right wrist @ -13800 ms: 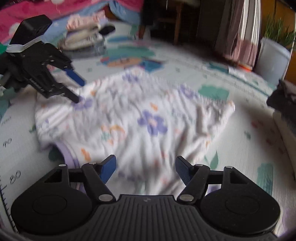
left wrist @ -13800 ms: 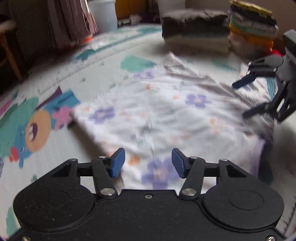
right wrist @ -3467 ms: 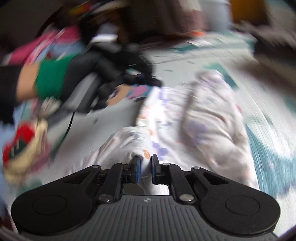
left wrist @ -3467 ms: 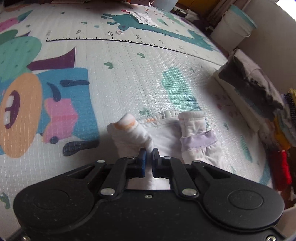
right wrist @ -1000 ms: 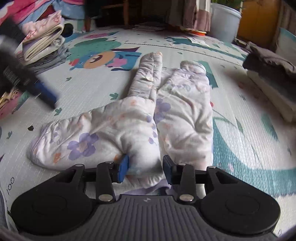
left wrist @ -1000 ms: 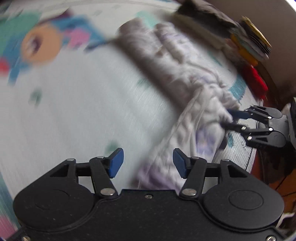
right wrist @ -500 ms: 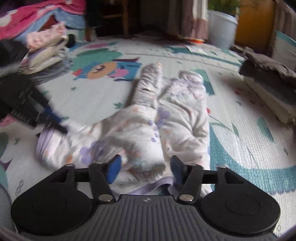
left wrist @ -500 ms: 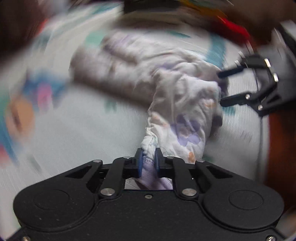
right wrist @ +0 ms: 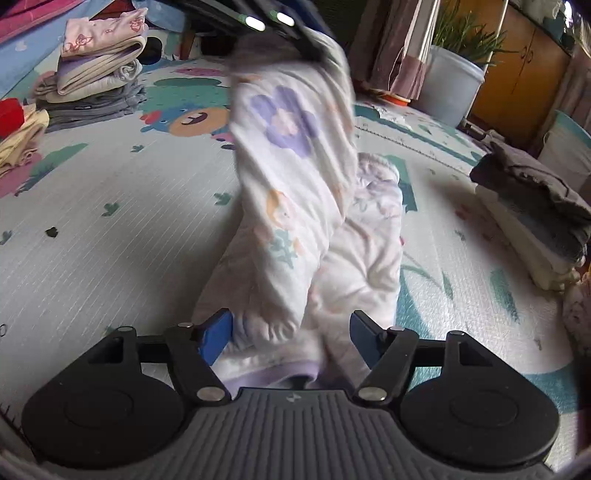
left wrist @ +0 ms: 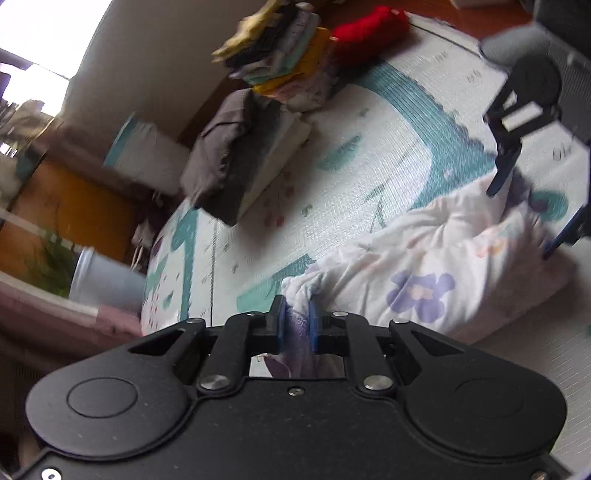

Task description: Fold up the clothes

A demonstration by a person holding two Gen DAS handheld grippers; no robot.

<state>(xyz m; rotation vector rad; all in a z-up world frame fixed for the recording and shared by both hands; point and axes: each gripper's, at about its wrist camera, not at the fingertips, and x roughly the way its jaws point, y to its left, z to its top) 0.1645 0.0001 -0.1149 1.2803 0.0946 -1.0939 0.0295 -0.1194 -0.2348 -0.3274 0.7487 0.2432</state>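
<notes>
A white garment (left wrist: pixel 424 258) with purple flowers lies on the play mat (left wrist: pixel 332 184). My left gripper (left wrist: pixel 295 325) is shut on its purple-edged end, and cloth fills the narrow gap between the pads. In the right wrist view that end (right wrist: pixel 291 147) hangs lifted above the rest of the garment (right wrist: pixel 373 236), held from above by the blurred left gripper (right wrist: pixel 284 26). My right gripper (right wrist: pixel 290 338) is open. Its blue pads stand either side of the near purple hem (right wrist: pixel 273 373) without closing on it. The left wrist view shows the same open right gripper (left wrist: pixel 522 219) at the garment's far end.
Folded stacks ring the mat: a colourful pile (left wrist: pixel 280 62), a grey and white pile (left wrist: pixel 229 147), a red item (left wrist: pixel 365 26), and a pile at back left (right wrist: pixel 96 74). A white bucket with a plant (right wrist: pixel 447 81) stands at the back.
My left gripper shut on the garment's end and raised it up over the rest. My right gripper opened wider and stayed at the near hem.
</notes>
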